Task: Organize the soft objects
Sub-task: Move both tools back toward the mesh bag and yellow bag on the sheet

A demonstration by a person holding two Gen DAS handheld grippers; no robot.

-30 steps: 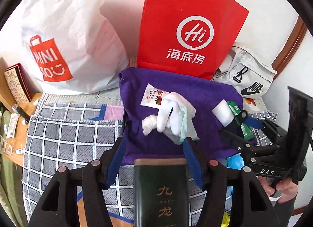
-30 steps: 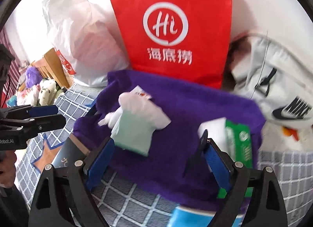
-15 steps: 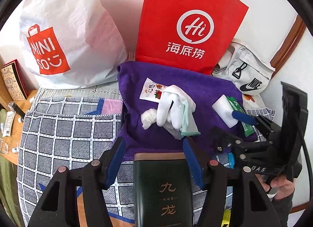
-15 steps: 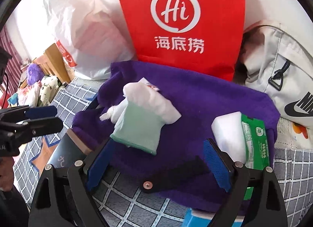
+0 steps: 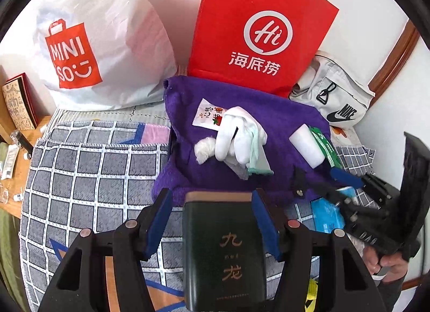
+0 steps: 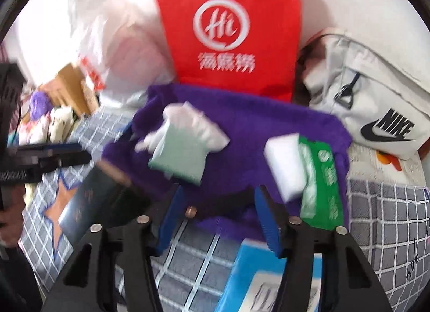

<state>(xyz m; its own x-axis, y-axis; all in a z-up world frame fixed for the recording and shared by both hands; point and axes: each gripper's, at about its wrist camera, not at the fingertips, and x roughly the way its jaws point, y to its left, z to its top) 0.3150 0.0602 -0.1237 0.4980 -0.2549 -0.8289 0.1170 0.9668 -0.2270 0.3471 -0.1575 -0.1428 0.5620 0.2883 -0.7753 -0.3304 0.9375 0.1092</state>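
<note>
Change since earlier frame: right gripper is brought in over the near hem of the purple towel; its jaws have just been closing.
Right gripper: jaws are half-closed, a black strap or clip and the towel edge lie between them; contact of the pads cannot be told through blur.
Left gripper: jaws are clamped on a dark green box, held part-open by its width.
Task items: white glove, white sponge and green packet rest on the towel, on the checked bedcover.
Risk: if the hem is pulled, the loose items are judged likely to slide off.
Orientation: sponge and packet long axes run toward the near right corner; glove fingers point toward the camera.
</note>
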